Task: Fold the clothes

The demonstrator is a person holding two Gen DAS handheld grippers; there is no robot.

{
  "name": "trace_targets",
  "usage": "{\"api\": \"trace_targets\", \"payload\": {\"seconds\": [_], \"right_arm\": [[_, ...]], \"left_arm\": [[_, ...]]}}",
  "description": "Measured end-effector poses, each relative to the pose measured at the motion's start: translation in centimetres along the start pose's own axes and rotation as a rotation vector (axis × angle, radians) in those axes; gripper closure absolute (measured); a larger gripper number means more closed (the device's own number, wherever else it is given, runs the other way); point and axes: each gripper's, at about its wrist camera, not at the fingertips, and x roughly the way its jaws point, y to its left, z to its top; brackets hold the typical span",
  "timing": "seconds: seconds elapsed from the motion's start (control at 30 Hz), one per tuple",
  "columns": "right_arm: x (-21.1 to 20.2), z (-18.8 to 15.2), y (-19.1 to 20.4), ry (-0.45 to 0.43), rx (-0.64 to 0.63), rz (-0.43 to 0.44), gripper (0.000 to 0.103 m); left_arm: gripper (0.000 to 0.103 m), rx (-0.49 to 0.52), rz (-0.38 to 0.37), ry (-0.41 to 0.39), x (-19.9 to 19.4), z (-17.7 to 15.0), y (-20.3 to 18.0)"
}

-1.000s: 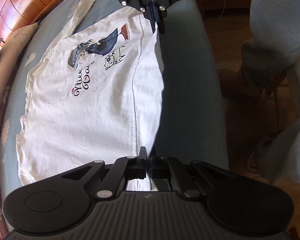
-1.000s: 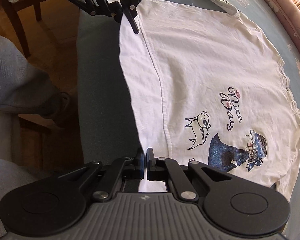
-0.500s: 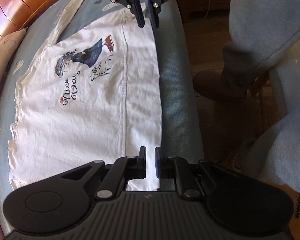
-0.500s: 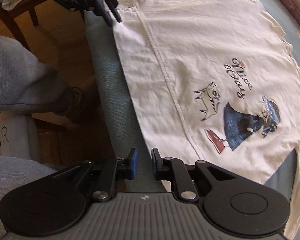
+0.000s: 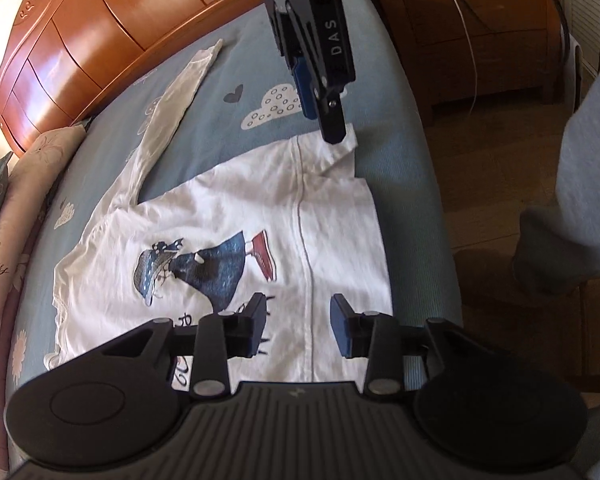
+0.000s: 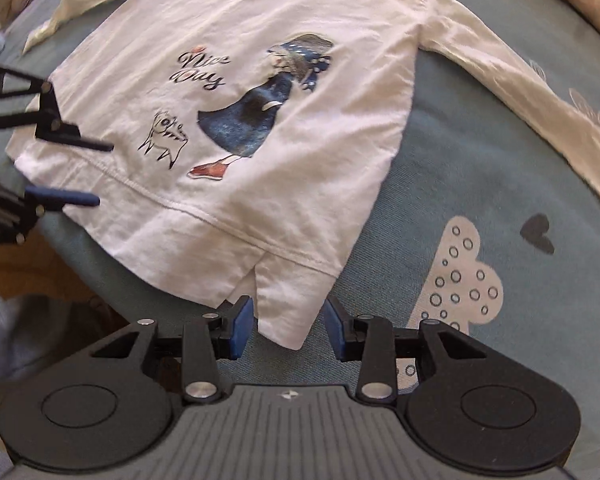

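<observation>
A white long-sleeved shirt (image 6: pixel 260 128) lies spread flat, print side up, on a blue-grey bed sheet (image 6: pixel 480 184), with its hem near the edge of the bed. The print shows a figure in a dark blue dress, a spotted hat and red shoes, a small line-drawn cat, and the script words "Nice Day". One sleeve (image 5: pixel 172 96) stretches straight out from the shoulder across the sheet. At the hem a side slit leaves a loose flap (image 6: pixel 288 304).

The right gripper (image 6: pixel 288 328) has its fingers wide apart, one either side of that flap, holding nothing; whether the pads touch the cloth cannot be told. In the left wrist view it stands over the hem corner, which is turned up slightly, and the letters "DAS" read on its side. The left gripper (image 5: pixel 300 328) is also wide open and empty, poised over the hem band further along the same edge; its height above the cloth cannot be judged.

The sheet carries pale spotted clouds (image 6: pixel 456 280) and small dark hearts (image 6: pixel 538 232). A pink floral pillow (image 5: pixel 20 208) with partly readable script lies along the far side of the bed, below a carved wooden headboard (image 5: pixel 100 40). Beyond the bed edge are a wooden floor, a wooden cabinet (image 5: pixel 480 20) and a person's grey trouser leg (image 5: pixel 584 184). The shirt's collar and other sleeve are cut off.
</observation>
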Motion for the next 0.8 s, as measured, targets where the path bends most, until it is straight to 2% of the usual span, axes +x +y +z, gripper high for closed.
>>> {"api": "trace_targets", "payload": {"seconds": [0.13, 0.2, 0.3, 0.4, 0.5, 0.6, 0.7, 0.77, 0.8], "right_arm": [[1.6, -0.8, -3.5, -0.044, 0.231, 0.155, 0.052], [2.4, -1.2, -4.6, -0.059, 0.310, 0.234, 0.050], [2.6, -1.7, -5.8, -0.087, 0.378, 0.316, 0.045], [2.2, -2.1, -6.8, -0.105, 0.444, 0.401, 0.044], [1.5, -2.1, -7.3, -0.130, 0.484, 0.481, 0.044], [0.7, -1.6, -7.4, -0.148, 0.494, 0.538, 0.045], [0.5, -1.1, -7.6, -0.153, 0.480, 0.540, 0.045], [0.4, -1.2, -7.7, -0.152, 0.471, 0.539, 0.045], [0.3, -1.2, -7.6, -0.148, 0.461, 0.537, 0.045]], "left_arm": [[0.052, 0.008, -0.027, -0.045, 1.1, 2.2, -0.6], [0.051, 0.019, -0.035, -0.053, 1.6, 3.0, -0.9], [0.048, 0.028, -0.048, -0.057, 2.5, 4.2, -1.5], [0.038, 0.035, -0.052, -0.066, 3.7, 5.6, -2.1], [0.036, 0.052, -0.023, -0.080, 4.8, 6.8, -3.0], [0.035, 0.043, 0.059, -0.059, 6.2, 7.5, -3.7], [0.035, -0.001, 0.114, -0.037, 7.0, 7.7, -3.7], [0.046, -0.072, 0.121, -0.018, 7.3, 7.6, -3.0], [0.061, -0.096, 0.116, -0.016, 7.3, 7.4, -2.7]]}}
